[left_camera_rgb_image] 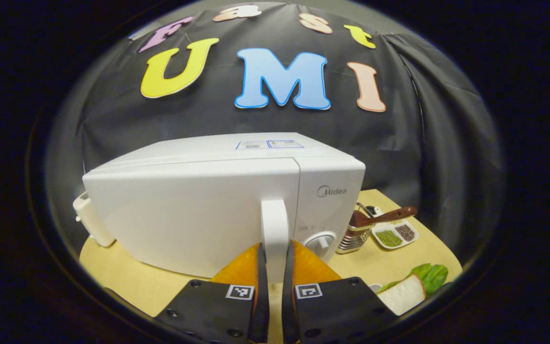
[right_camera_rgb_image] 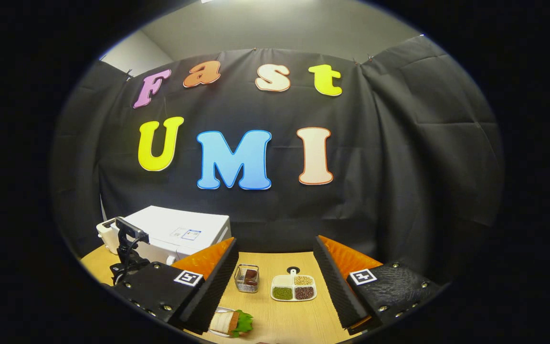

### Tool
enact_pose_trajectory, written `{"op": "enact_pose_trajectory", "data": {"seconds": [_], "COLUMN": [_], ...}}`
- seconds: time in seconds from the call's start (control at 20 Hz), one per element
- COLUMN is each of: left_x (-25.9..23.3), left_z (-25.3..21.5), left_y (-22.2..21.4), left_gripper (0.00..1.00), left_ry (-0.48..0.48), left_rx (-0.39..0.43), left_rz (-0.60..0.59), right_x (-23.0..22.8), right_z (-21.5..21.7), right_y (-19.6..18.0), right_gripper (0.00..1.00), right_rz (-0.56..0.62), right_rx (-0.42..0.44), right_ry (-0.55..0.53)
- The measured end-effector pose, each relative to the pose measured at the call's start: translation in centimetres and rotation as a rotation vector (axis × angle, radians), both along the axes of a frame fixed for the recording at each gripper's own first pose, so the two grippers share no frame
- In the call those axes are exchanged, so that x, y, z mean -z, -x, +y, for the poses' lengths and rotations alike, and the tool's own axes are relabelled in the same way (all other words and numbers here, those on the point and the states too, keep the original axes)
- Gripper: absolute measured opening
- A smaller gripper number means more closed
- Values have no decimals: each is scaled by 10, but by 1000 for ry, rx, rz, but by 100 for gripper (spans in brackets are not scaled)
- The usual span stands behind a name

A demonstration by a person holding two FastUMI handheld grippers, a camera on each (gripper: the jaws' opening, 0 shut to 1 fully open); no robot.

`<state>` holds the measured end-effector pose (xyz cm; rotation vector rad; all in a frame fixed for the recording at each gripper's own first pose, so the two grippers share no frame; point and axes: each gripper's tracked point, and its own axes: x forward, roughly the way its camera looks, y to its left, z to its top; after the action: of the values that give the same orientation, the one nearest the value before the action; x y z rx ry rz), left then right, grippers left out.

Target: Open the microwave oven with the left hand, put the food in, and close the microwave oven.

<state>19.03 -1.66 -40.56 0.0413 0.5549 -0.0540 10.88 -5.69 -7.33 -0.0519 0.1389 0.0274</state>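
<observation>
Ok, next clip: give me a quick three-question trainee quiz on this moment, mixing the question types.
1. True or false: the microwave door is already swung open.
2. What do the left tongs grip? A) the door handle B) the dial C) the sandwich
3. Fill in: the right tongs are ____, holding nothing, above the divided dish of grains.

Key: 1 false, the door sits flush and closed. 2 A, a finger on each side of the handle. 3 open.
</observation>
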Motion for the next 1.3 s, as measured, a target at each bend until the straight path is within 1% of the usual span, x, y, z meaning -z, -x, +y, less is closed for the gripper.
{"op": "enact_pose_trajectory", "data": {"seconds": [0.05,0.1,0.15,0.25,0.3,0.4,0.5,0.6,0.8,0.95,1.05,1.15,1.3], "left_x": [-2,4,0,0,0,-4,-10,-13,-21,-25,-29,-34,-41], "left_z": [1,0,0,0,1,5,13,20,36,53,69,88,120], "left_y": [4,-1,2,6,22,55,87,106,139,171,194,215,246], "left_gripper": [18,8,8,7,8,7,7,8,8,8,8,8,8], "left_ry": [-2,-23,-28,-9,-14,-29,0,4,23,19,35,20,24], "left_rx": [1,8,11,12,19,58,89,114,137,167,177,186,159], "left_rz": [2,5,10,31,54,37,60,87,116,139,176,195,225], "right_x": [-1,-1,-2,-3,-3,-2,5,8,0,-2,2,6,16], "right_z": [-1,-1,-1,1,1,4,15,26,54,70,84,96,111], "right_y": [1,3,5,9,10,14,17,21,37,46,52,59,67], "right_gripper": [96,96,96,96,96,96,96,96,96,96,96,96,96], "right_rz": [-3,-5,-4,-5,-8,-8,9,21,7,4,13,25,42], "right_rx": [2,4,6,6,6,6,-13,-34,-82,-105,-125,-143,-159], "right_ry": [4,4,3,2,5,-1,-13,-13,-14,-8,-11,-30,-30]}}
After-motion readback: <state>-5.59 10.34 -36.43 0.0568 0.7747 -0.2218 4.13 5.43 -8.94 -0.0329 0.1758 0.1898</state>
